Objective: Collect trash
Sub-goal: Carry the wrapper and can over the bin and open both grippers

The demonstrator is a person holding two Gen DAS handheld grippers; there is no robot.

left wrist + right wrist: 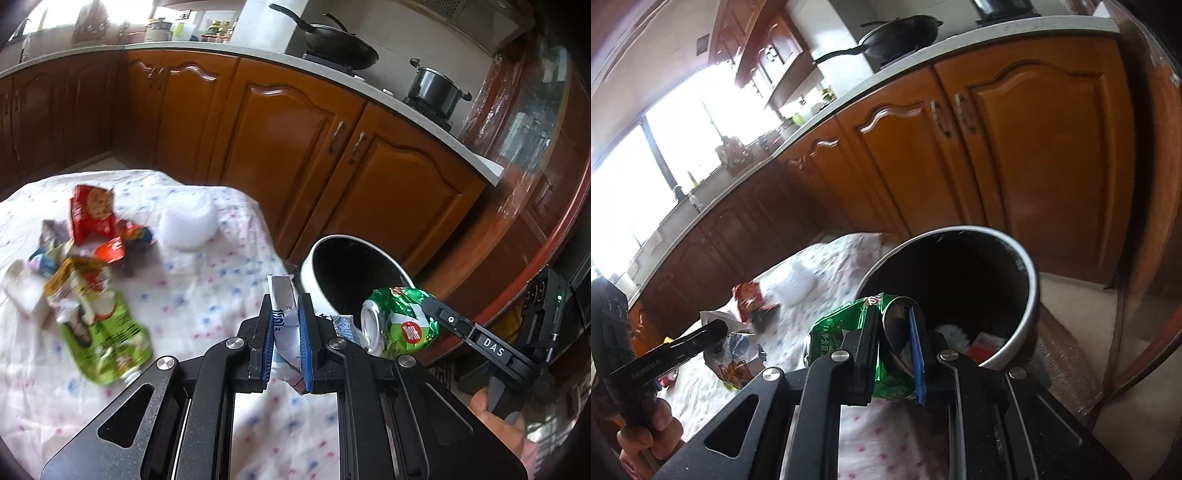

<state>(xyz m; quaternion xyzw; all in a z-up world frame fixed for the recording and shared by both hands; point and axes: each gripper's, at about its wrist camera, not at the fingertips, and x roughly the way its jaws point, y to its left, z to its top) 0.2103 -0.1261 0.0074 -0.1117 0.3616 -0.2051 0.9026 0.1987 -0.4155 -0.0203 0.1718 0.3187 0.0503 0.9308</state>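
Observation:
My left gripper (287, 325) is shut on a crumpled white-and-blue wrapper (284, 321), held above the table's right edge. My right gripper (894, 343) is shut on a crushed green can (849, 332), held at the near rim of the white trash bin (1030, 295). In the left wrist view the can (400, 325) and the right gripper's body (491, 347) sit in front of the bin (314, 273). A pile of trash lies on the table: a green pouch (107, 332), a red snack packet (92, 214), a white carton (26, 291).
The table wears a white flowered cloth (207, 280). A white bowl-like tub (188, 225) stands past the trash pile. The bin holds some white and red trash (982, 341). Wooden kitchen cabinets (295, 140) run behind, with a wok (340, 48) and pot (436, 88) on the counter.

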